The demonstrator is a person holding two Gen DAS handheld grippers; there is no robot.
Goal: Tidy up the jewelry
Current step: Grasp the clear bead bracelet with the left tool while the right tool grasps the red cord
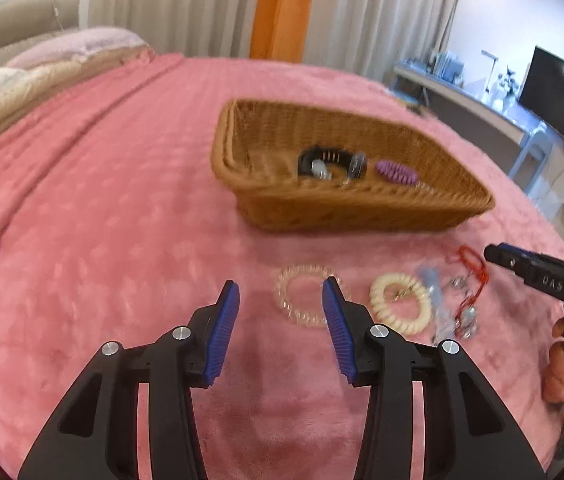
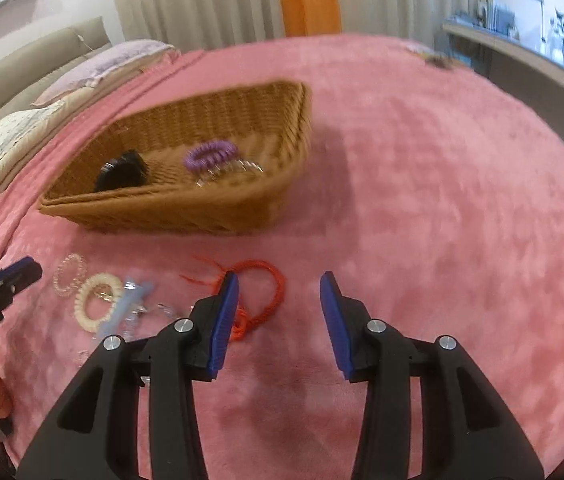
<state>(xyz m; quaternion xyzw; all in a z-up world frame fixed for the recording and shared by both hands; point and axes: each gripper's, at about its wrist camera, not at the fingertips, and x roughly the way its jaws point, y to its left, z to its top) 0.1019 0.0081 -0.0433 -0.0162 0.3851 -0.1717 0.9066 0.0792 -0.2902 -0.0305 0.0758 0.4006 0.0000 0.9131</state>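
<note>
A wicker basket stands on the pink blanket. It holds a black watch, a purple spiral hair tie and a clear piece. On the blanket lie a clear spiral tie, a cream spiral tie, a pale blue clip, silver pieces and a red cord bracelet. My left gripper is open, just left of the clear tie. My right gripper is open, its left finger over the red cord.
The pink blanket covers a bed, with pillows at the far left. Curtains hang behind. A desk with a monitor stands at the right. The right gripper's body shows in the left view.
</note>
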